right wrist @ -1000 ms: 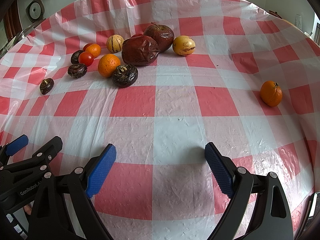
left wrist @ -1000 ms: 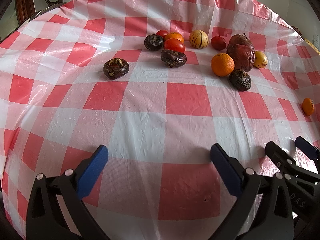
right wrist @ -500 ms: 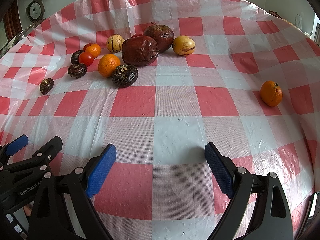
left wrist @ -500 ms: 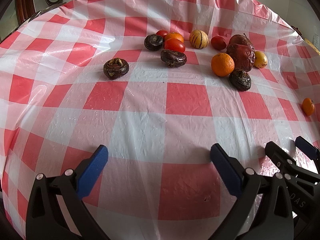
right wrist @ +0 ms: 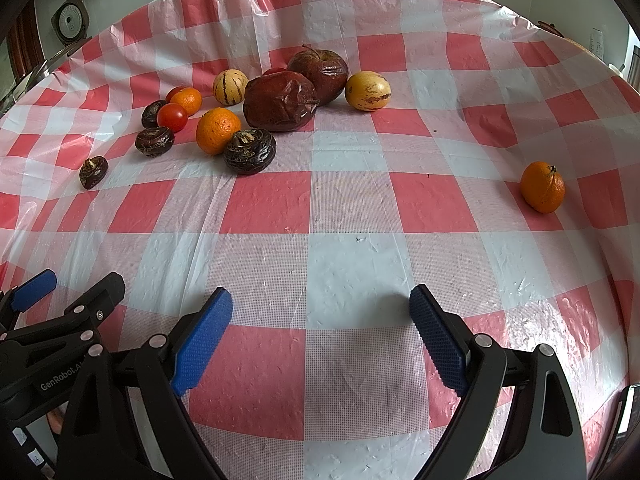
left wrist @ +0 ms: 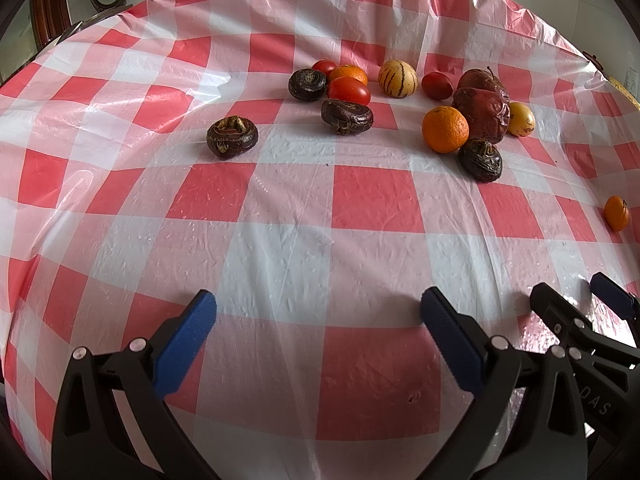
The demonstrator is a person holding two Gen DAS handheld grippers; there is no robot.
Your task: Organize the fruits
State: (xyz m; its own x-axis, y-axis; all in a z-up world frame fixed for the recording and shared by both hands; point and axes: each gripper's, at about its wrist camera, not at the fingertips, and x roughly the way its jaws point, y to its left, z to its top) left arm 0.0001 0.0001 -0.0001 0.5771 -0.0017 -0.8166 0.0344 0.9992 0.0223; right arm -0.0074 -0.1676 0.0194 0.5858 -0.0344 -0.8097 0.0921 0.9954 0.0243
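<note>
- Here, a thin, crinkled plastic cloth [right wrist: 352, 264] in red and white checks covers the worktop, glossy where light hits it.
- Both grippers hover low over the near edge, empty: the left gripper [left wrist: 318, 316] and the right gripper [right wrist: 320, 312] each have their jaws wide apart, black frames tipped with ribbed blue pads [right wrist: 204, 336].
- The fruit sits in a loose cluster at the far middle: two wrinkled dark-red apples [right wrist: 280, 100], smooth striped pepino melons [right wrist: 230, 87], dimpled oranges [right wrist: 218, 130], glossy tomatoes [left wrist: 349, 91] and dark ridged water chestnuts [left wrist: 232, 137].
- One orange [right wrist: 543, 187] lies well apart to the right.
- The right wrist view shows the rear apple's stem; the left view mostly hides that apple.
</note>
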